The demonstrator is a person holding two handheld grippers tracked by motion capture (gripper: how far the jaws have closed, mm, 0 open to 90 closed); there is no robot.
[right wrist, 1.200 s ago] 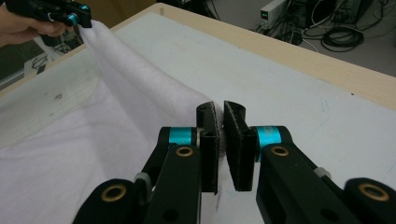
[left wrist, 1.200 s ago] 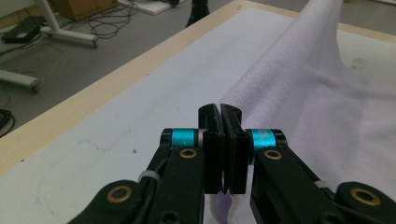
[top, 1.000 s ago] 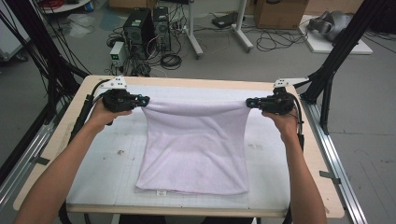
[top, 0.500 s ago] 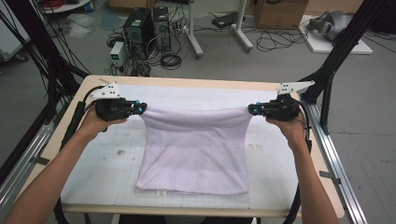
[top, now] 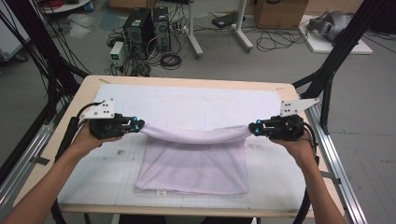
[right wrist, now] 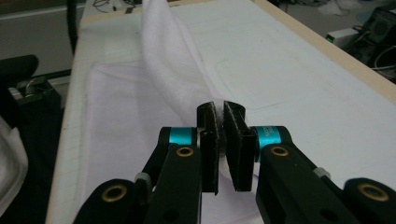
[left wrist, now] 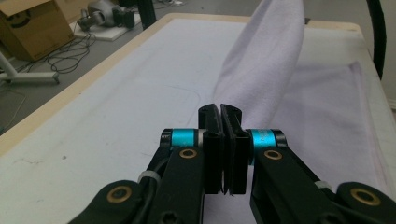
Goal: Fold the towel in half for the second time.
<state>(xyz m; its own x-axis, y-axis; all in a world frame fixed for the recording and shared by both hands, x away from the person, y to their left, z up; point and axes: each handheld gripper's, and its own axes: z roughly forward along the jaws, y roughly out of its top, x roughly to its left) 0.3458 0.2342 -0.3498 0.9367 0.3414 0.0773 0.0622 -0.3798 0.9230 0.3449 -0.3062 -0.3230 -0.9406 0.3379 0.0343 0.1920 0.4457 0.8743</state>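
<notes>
1 white towel [top: 196, 161] lies on the surface [top: 187, 100]; 2 claws, left claw [top: 138, 125] and right claw [top: 252, 129], each clamp 1 far corner, lifted.

One white towel [top: 194, 158] is counted on one table [top: 187, 83], over one white mat [top: 196, 105]. Two grippers are counted: one left gripper [top: 139, 125], one right gripper [top: 252, 129]. Two computer towers [top: 148, 23] are counted on the floor.

Both forearms are reaching forward, spread wide apart — the left gripper [top: 136, 125] and right gripper [top: 254, 129] are pointing inward at each other, jaws clamping tight — hands gripping from behind.
</notes>
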